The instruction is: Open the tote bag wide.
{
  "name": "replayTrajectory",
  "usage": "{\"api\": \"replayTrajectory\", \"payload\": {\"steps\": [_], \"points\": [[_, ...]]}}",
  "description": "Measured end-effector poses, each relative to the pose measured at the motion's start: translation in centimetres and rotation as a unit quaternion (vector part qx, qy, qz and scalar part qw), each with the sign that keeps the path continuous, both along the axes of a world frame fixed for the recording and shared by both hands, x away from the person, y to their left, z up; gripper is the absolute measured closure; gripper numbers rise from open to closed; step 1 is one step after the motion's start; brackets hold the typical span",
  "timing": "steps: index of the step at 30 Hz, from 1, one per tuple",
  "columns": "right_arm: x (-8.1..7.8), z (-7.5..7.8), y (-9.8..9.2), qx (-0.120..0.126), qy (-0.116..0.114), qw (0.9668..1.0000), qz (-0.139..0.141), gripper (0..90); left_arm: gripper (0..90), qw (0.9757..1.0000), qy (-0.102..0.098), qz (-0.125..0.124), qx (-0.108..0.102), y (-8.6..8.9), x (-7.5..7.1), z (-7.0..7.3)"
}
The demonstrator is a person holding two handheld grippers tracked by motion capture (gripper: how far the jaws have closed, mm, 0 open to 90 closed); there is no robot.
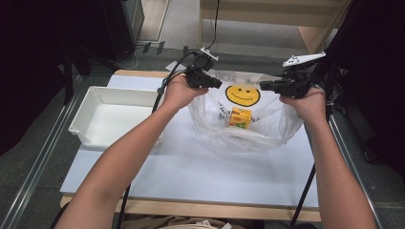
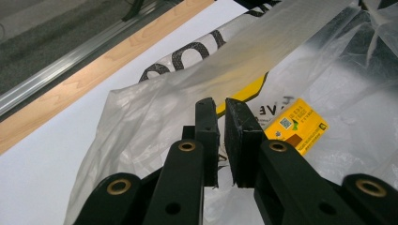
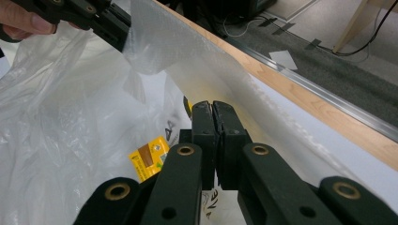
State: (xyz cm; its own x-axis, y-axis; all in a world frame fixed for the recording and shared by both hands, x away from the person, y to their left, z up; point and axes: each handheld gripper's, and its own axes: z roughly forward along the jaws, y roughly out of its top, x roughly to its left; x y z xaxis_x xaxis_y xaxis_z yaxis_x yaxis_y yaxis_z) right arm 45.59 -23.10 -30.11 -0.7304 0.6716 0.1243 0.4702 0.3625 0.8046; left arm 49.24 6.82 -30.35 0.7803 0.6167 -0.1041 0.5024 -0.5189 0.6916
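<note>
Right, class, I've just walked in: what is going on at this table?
A person holds a clear plastic bag open over the table, one rim in each hand's tongs. The left tongs and the right tongs are both shut on the bag's top edge. A small yellow carton lies inside the bag. A white tray sits to the left, apart from it.

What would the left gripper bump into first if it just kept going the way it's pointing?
Most likely the bag: the left gripper points straight at its clear film. The yellow carton lies inside, lower and to the side. Depth is hard to judge.
</note>
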Motion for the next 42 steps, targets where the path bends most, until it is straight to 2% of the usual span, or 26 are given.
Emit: {"api": "replayTrajectory", "payload": {"steps": [8, 15, 28, 42], "points": [[0.3, -1.5, 0.1, 0.0, 0.009, 0.9999, -0.011, 89.9, 83.8, 1.0, -0.003, 0.002, -0.003, -0.2, 0.0, -0.8], [0.4, -3.0, -0.1, 0.002, 0.012, 0.9996, -0.024, 89.8, 83.7, 0.9998, -0.004, 0.016, -0.009, -0.1, 0.1, -2.5], [0.4, -5.6, 0.4, -0.002, 0.024, 0.9992, -0.032, 88.8, 83.0, 0.9997, 0.004, 0.024, -0.006, 0.0, 0.3, -4.9], [-0.2, -8.5, 0.5, -0.005, 0.037, 0.9987, -0.036, 88.1, 82.1, 0.9994, 0.025, 0.026, -0.003, 0.4, 0.4, -6.9]]}}
